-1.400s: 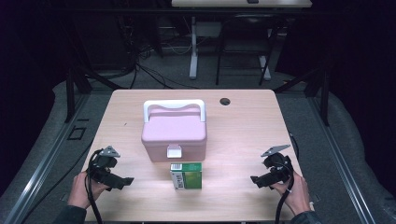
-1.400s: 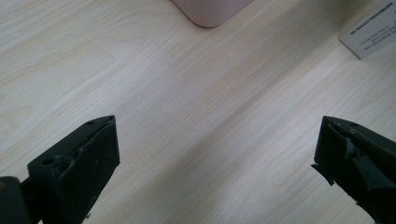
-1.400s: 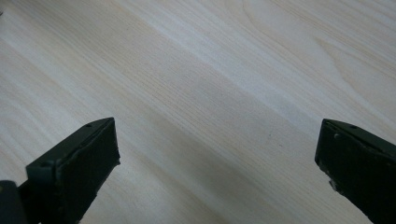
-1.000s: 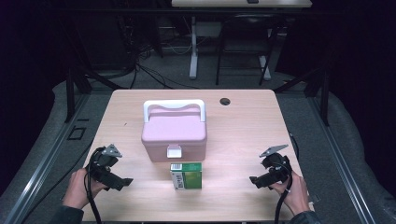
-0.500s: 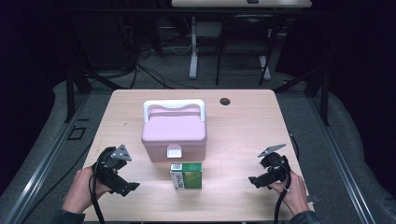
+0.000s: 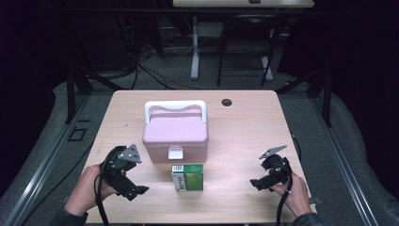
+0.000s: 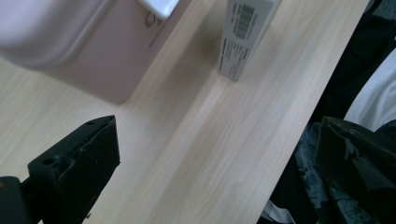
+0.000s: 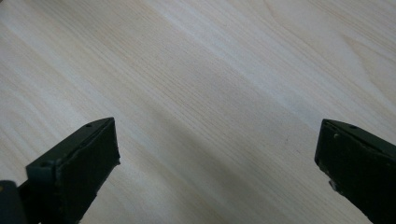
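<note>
Left gripper: jaws wide apart, empty, near the table front edge; since earlier it has swung inward.
Pink case: mid-table, closed.
Green box: upright, just before the case, bare wood on both sides.
Right gripper: jaws spread, empty, barely shifted.

pink case with white handle and white latch | green carton, white barcode side | pale wood-grain table | black grippers
</note>
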A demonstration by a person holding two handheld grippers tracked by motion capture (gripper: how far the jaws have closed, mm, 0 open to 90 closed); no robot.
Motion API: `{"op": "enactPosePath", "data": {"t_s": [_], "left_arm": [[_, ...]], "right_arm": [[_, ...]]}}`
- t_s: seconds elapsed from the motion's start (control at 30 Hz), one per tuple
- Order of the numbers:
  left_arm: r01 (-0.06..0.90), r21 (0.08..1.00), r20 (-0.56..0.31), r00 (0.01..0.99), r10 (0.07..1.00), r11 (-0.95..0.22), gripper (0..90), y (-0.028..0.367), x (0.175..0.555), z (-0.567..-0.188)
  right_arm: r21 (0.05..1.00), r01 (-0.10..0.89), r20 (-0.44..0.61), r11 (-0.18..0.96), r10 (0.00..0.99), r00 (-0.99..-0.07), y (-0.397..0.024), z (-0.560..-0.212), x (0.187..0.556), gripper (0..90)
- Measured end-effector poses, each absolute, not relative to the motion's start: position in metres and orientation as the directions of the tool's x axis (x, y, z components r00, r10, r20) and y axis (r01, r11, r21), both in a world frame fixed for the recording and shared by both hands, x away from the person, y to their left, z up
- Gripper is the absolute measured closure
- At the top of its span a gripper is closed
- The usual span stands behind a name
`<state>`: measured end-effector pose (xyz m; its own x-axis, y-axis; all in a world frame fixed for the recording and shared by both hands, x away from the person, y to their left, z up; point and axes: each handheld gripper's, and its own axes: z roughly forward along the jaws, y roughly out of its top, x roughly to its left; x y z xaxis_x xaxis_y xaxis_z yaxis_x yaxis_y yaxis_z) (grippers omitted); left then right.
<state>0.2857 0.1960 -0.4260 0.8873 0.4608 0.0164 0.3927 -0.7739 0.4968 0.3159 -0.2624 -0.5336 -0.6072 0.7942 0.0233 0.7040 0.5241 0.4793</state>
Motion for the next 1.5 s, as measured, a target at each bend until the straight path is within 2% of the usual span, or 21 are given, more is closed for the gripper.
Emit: {"op": "enactPosePath", "data": {"t_s": [0.1,0.17,0.7,0.77,0.8,1.5], "left_arm": [[0.374,0.502,0.011,0.899,0.438,-0.780,1.1,0.191,0.287,-0.424],[0.347,0.461,0.039,0.911,0.410,-0.817,1.3,0.183,0.288,-0.422],[0.244,0.361,0.084,0.953,0.292,-0.900,0.4,0.151,0.304,-0.396],[0.227,0.352,0.083,0.959,0.272,-0.908,0.3,0.144,0.306,-0.393],[0.195,0.330,0.083,0.969,0.234,-0.924,0.3,0.132,0.309,-0.390],[0.040,0.213,0.069,0.996,0.056,-0.976,0.0,0.065,0.322,-0.398]], "right_arm": [[0.479,0.705,0.024,0.523,0.795,-0.606,-0.262,-0.534,0.315,0.0],[0.475,0.704,0.026,0.527,0.792,-0.610,-0.261,-0.534,0.315,0.0],[0.478,0.707,0.035,0.522,0.792,-0.609,-0.263,-0.535,0.315,0.0],[0.475,0.708,0.035,0.523,0.792,-0.609,-0.263,-0.535,0.315,0.0],[0.476,0.704,0.033,0.528,0.789,-0.614,-0.263,-0.536,0.316,0.0],[0.467,0.707,0.034,0.531,0.788,-0.614,-0.262,-0.537,0.315,0.0]]}}
